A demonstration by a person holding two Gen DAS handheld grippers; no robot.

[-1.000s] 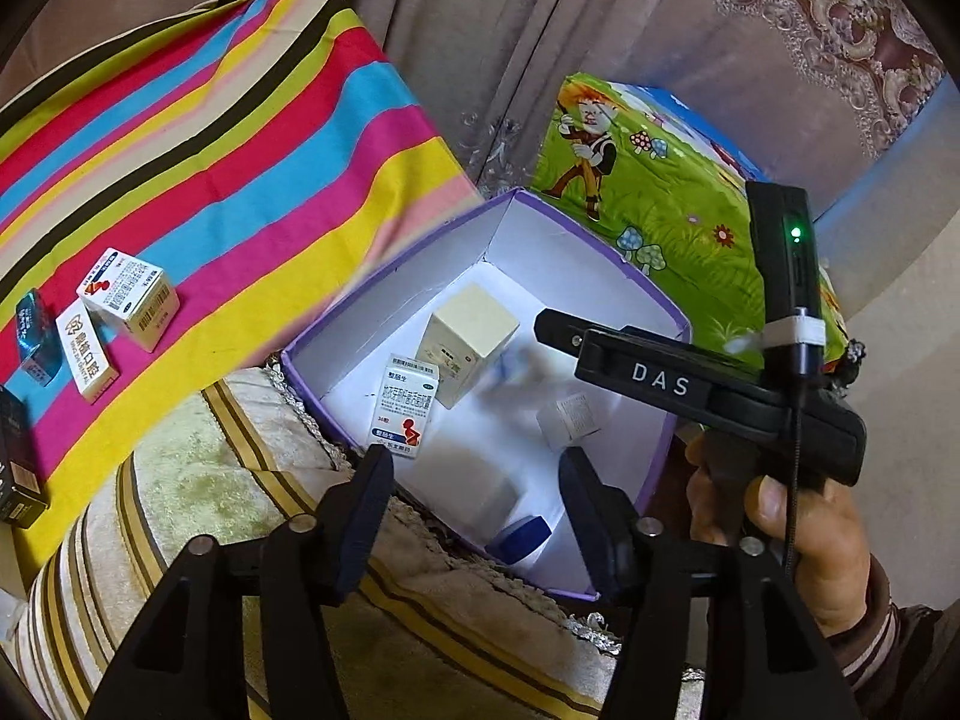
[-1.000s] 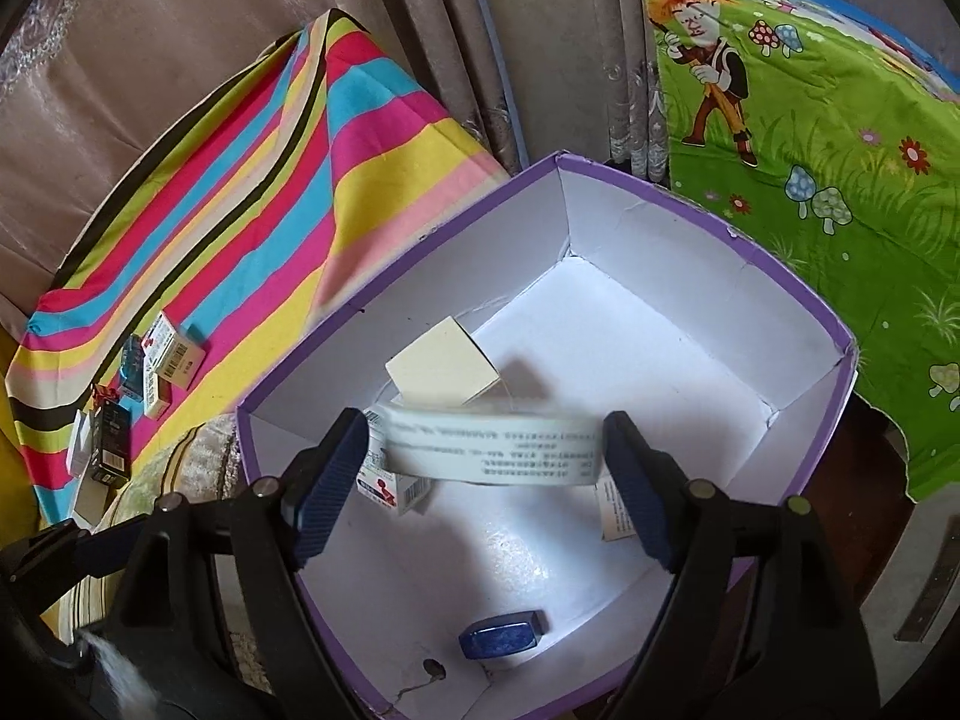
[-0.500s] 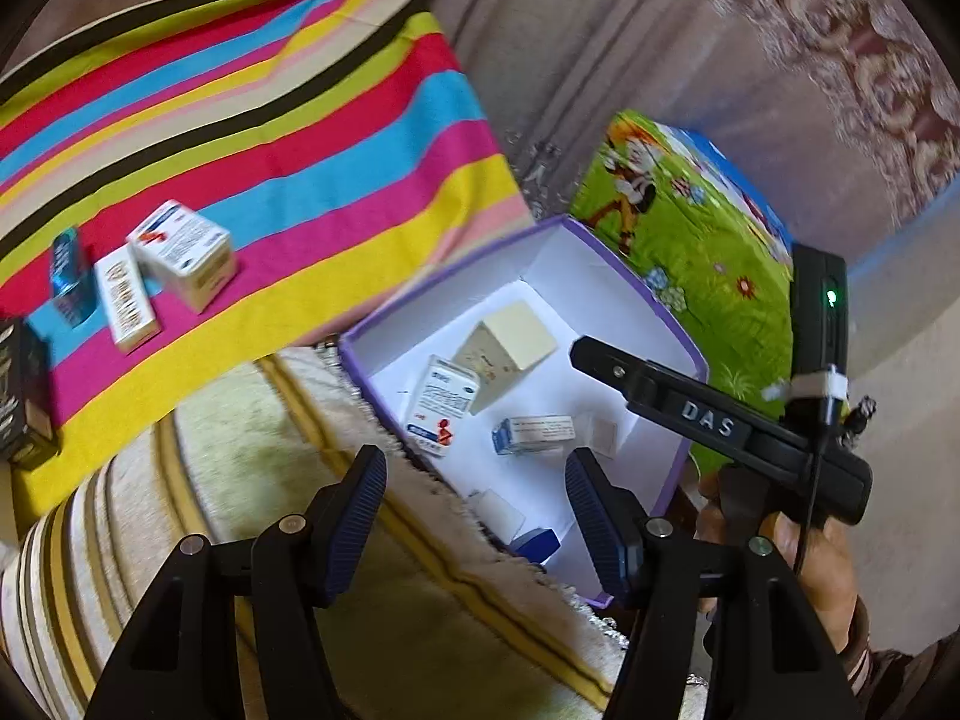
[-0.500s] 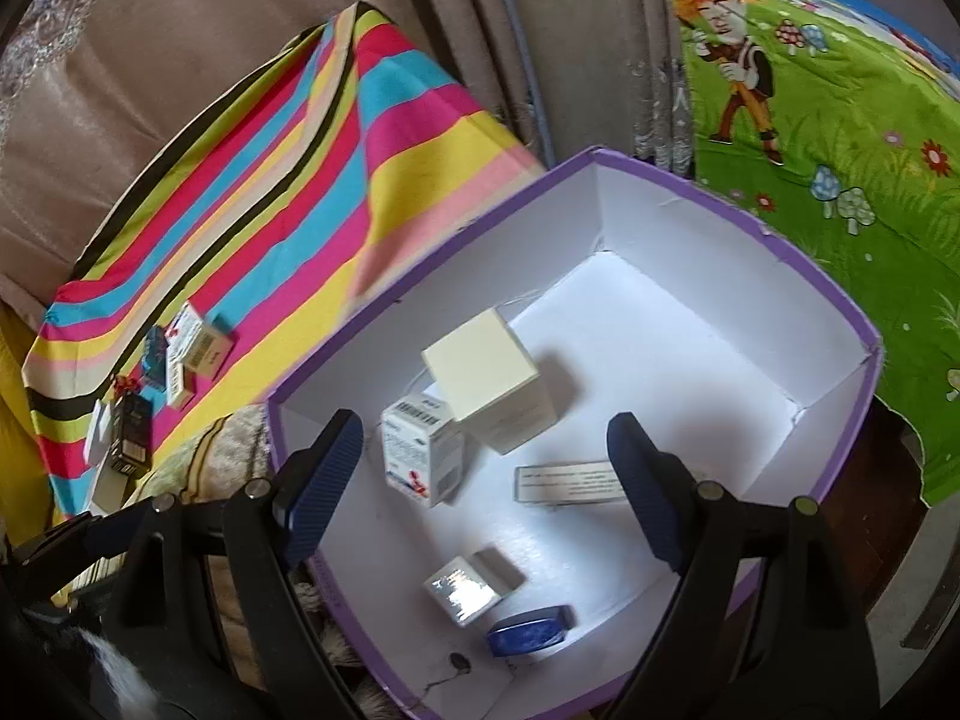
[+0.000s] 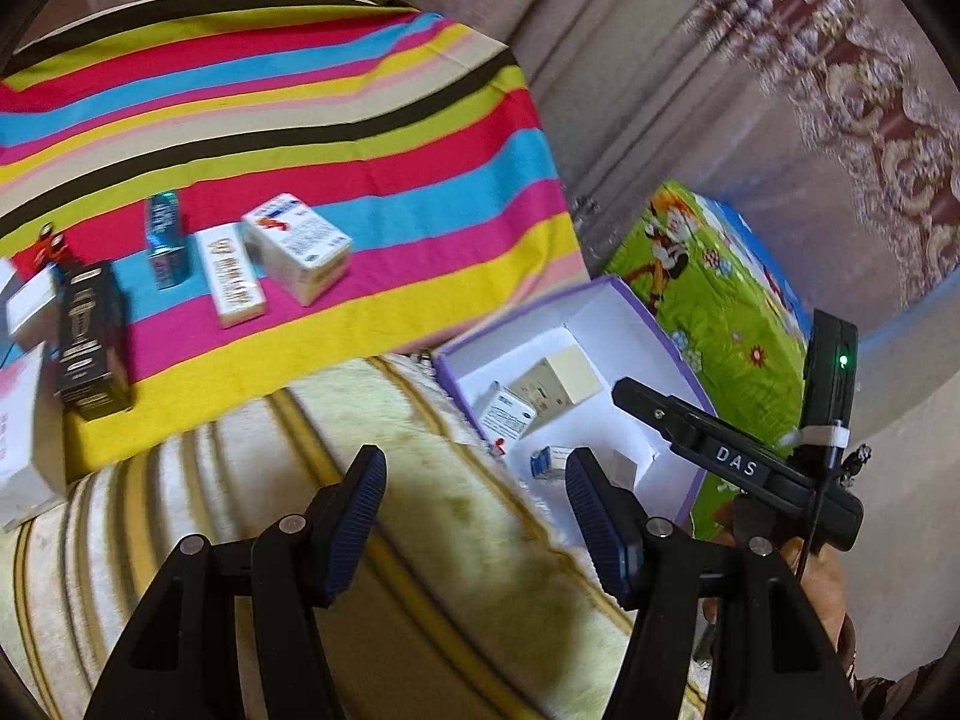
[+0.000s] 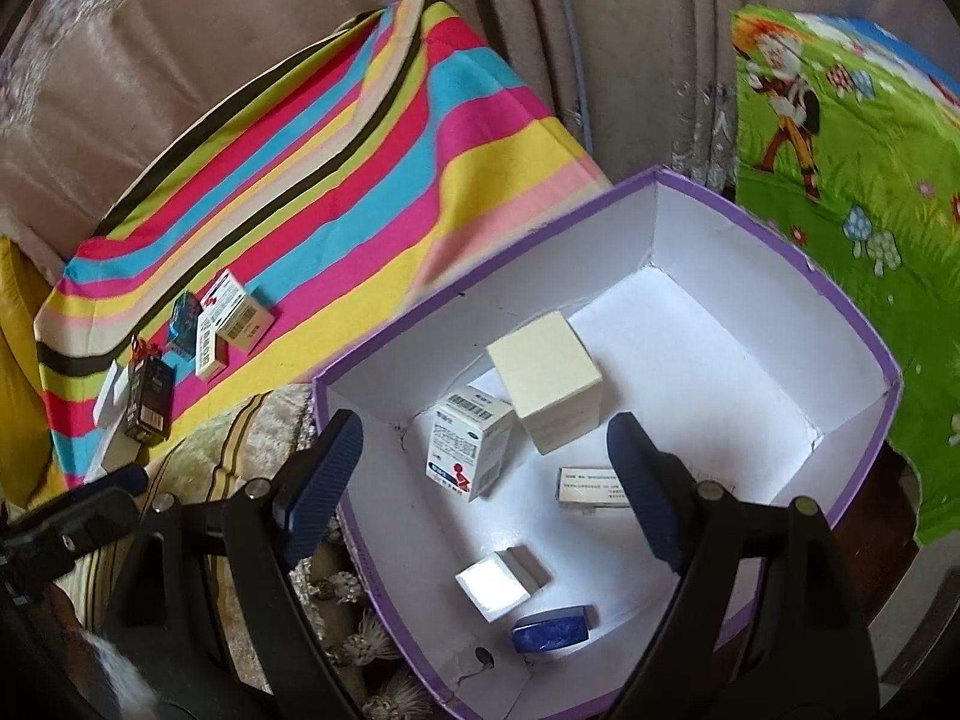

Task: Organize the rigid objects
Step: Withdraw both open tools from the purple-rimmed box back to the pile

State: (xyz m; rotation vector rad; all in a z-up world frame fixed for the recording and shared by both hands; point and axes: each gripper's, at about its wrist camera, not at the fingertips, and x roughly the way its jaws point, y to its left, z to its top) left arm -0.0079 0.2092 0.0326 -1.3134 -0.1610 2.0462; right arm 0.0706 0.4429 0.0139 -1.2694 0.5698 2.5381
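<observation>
Left gripper gaping, empty, low centre above striped beige cushion. Right gripper spread wide, empty, over purple-rimmed white cardboard box. Inside, mid-frame: cream cube carton touching white medicine carton; flat white packet just beside right finger. Loose cartons upper left on rainbow-striped cloth.

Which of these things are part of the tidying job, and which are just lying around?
Job: purple box; cream carton and medicine carton inside it; black carton and white carton on the striped cloth.
Lying about: cartoon sheet, curtain.
</observation>
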